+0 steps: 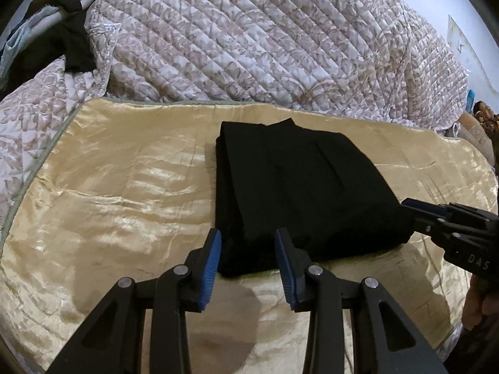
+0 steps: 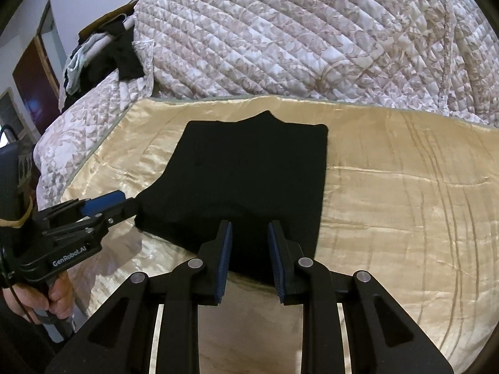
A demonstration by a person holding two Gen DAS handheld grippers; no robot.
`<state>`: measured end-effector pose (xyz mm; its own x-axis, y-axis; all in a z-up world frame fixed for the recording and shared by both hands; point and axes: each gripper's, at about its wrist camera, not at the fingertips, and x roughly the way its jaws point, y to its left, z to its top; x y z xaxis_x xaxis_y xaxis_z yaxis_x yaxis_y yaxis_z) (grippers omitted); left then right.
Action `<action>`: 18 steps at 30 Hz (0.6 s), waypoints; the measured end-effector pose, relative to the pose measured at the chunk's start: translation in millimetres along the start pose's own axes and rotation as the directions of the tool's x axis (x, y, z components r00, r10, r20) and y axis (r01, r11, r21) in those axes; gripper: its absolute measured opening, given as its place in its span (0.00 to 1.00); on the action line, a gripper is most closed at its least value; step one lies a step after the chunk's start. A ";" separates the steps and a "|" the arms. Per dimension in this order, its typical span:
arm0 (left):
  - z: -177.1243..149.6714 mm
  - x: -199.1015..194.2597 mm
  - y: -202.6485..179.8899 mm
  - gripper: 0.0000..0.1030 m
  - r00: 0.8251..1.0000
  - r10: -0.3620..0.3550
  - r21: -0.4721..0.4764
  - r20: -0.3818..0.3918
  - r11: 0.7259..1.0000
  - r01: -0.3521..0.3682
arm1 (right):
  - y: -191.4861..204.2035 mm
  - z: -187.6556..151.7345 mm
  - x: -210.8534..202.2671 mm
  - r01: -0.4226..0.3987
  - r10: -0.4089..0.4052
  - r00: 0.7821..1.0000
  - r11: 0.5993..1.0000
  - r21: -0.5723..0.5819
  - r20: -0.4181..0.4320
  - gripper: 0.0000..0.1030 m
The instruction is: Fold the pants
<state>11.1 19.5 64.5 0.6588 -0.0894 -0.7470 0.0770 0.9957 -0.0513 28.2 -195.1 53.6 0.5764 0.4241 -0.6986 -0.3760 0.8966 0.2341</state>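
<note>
Black pants (image 1: 299,187) are seen folded into a compact, layered rectangle, lying flat near the middle of a shiny gold satin sheet (image 1: 109,193) spread over a bed. A small pointed flap of fabric sticks out at the far edge of the bundle.

From the left wrist camera, the left gripper (image 1: 248,246) is shown at the near left corner of the folded pants, its blue-padded fingers (image 1: 212,268) spread apart with nothing pinched between them. The near edge of the pants is seen in the gap between the fingers. The right gripper (image 1: 414,208) is seen at the right edge of this view, its tip just beside the near right corner of the bundle.

From the right wrist camera, the right gripper's blue pads are likewise held apart above the near edge of the pants, gripping nothing.

Behind the sheet, a quilted floral bedspread (image 2: 296,37) is heaped up. At the far left, a pile of dark and pale clothes (image 2: 103,56) is draped over a rail.
</note>
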 end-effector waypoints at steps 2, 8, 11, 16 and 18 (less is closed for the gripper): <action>-1.9 -0.6 -1.1 0.37 1.000 0.002 0.002 -0.007 1.000 -0.002 | 3.8 -1.7 -0.2 0.000 0.000 1.000 1.000 -0.016 -0.005 0.24; -7.0 -3.8 -1.0 0.44 1.000 0.005 0.003 -0.011 1.000 -0.005 | 0.9 -6.5 -4.6 0.015 -0.015 1.000 1.000 -0.008 -0.006 0.24; -14.9 -2.0 -1.1 0.44 0.999 0.016 0.007 -0.028 1.000 -0.016 | -0.3 -11.8 -7.2 0.021 -0.021 1.000 1.000 0.006 -0.008 0.24; -17.1 -4.9 -2.1 0.44 1.000 0.016 0.005 -0.027 1.000 -0.016 | 4.8 -23.0 -10.3 0.040 -0.041 0.999 0.999 -0.017 -0.014 0.24; -10.4 -9.4 -1.1 0.44 1.000 0.004 -0.006 0.001 1.000 -0.004 | 4.8 -22.9 -13.9 0.037 -0.037 0.999 0.999 -0.015 0.003 0.24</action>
<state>-2.9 19.5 64.7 0.6598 -0.0852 -0.7466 0.0700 0.9962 -0.0519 1.7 -199.7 49.0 0.5923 0.3914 -0.7043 -0.3653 0.9095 0.1983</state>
